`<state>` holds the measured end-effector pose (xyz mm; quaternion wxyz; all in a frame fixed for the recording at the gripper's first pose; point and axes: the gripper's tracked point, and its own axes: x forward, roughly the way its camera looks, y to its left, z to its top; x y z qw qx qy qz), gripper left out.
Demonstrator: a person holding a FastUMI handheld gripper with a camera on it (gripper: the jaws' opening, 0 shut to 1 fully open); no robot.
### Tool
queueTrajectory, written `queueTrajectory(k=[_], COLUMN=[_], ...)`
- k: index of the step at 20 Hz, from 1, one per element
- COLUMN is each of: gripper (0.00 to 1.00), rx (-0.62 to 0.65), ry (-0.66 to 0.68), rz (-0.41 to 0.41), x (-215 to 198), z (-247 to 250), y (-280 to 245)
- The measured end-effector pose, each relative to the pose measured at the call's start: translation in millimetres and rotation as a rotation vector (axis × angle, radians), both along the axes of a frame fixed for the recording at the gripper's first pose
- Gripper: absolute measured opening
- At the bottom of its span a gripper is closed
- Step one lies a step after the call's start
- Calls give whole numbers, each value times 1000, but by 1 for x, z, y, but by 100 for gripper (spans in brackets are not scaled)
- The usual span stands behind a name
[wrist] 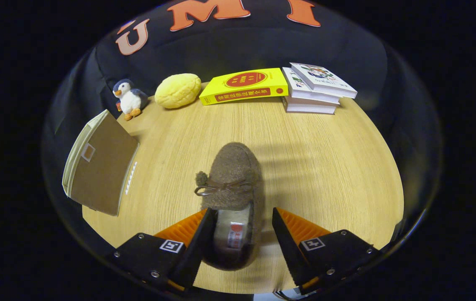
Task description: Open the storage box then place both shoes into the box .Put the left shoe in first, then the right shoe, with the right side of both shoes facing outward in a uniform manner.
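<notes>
The light wooden desk (313, 167) carries a brown fuzzy slipper (231, 184), tan cardboard box (100, 165), penguin plush (129, 99), yellow bun-shaped toy (178, 90), yellow book (244, 85) and stacked white books (315, 90).

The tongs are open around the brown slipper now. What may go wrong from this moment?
1. The tongs are open and the slipper sits off-centre: one finger is at its side, the other stands apart. Closing may push or turn it instead of gripping.
2. The fingers flank the soft heel opening, so the wall may fold and slip.
3. The box lies well to the side; a loosely held slipper may drop on the table on the way.
</notes>
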<state>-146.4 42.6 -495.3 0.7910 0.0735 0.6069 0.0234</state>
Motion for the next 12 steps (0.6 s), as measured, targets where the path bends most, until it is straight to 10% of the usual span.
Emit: queueTrajectory(k=[12], gripper=[27], rx=[-8], ry=[24], rz=[-107], x=[21], z=[-50], y=[-9])
